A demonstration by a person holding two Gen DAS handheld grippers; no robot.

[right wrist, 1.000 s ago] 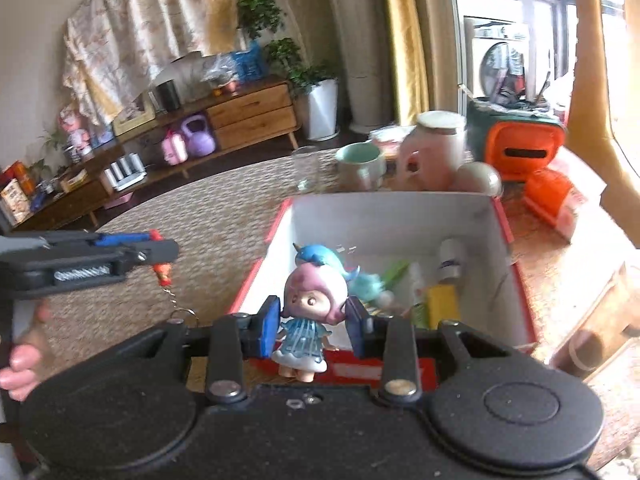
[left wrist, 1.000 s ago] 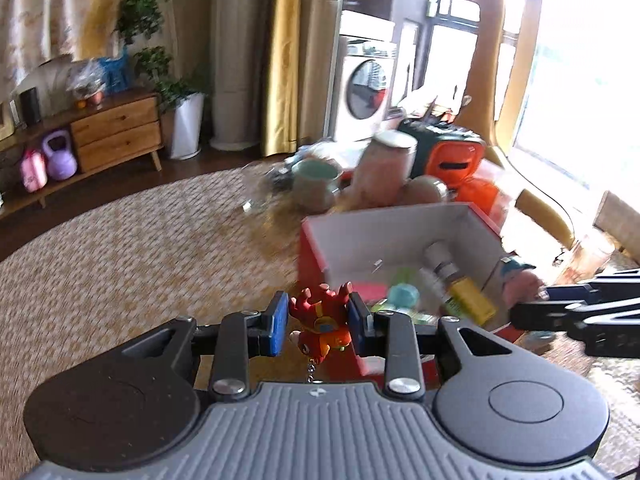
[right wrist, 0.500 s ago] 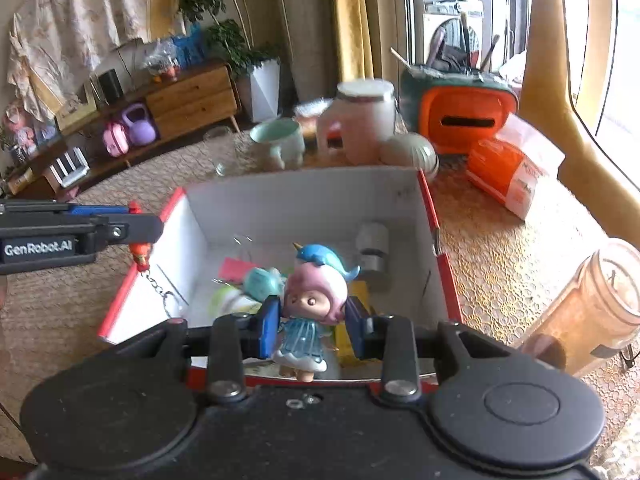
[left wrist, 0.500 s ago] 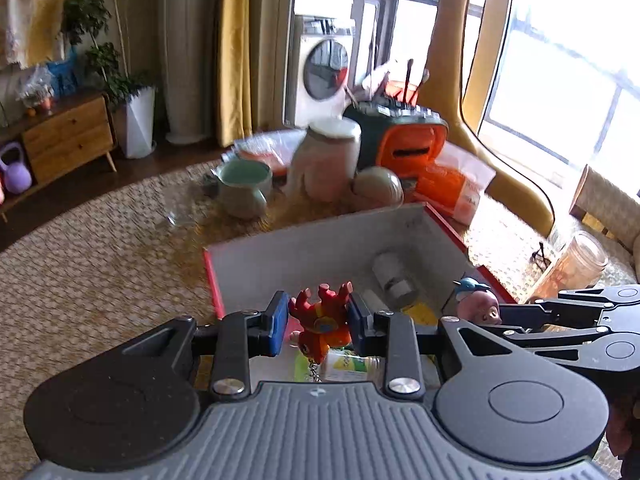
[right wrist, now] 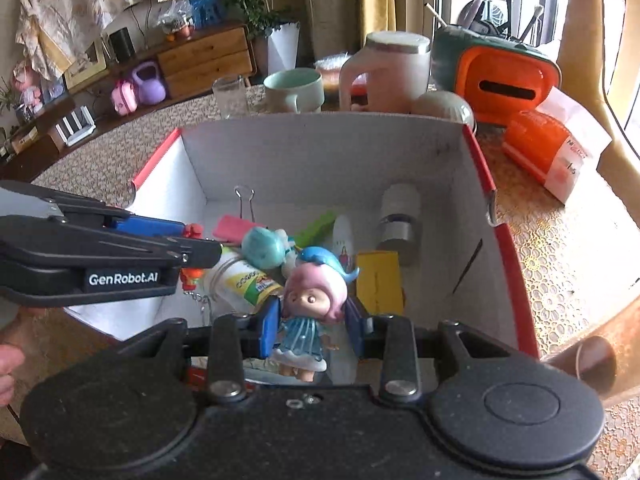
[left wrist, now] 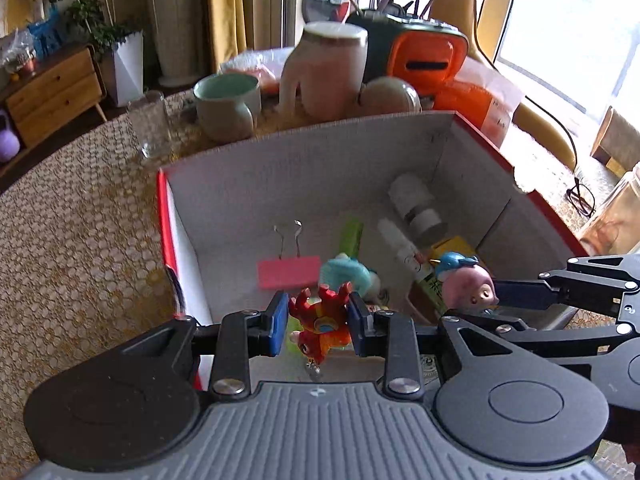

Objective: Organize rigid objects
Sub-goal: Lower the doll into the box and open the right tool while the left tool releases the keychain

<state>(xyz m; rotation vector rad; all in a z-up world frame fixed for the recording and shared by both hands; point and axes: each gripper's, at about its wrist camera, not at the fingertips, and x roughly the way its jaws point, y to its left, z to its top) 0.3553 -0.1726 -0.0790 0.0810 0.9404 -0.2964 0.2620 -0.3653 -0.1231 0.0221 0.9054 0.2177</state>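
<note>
While both grippers pinched toys, red crab keychain (left wrist: 320, 326) left, pink-haired doll (right wrist: 308, 320) right, over the box (left wrist: 320, 152), release seemed next.

I see the surface (right wrist: 560, 248) under a patterned gold cloth. On it sits my open red box (right wrist: 482, 168) with white walls. Behind the box stand a clear glass (right wrist: 230, 96), a pale green mug (right wrist: 294, 90), a pink jug (right wrist: 386, 74) and an orange container (right wrist: 504, 84). An orange packet (right wrist: 548, 152) lies beside the box's right wall.
</note>
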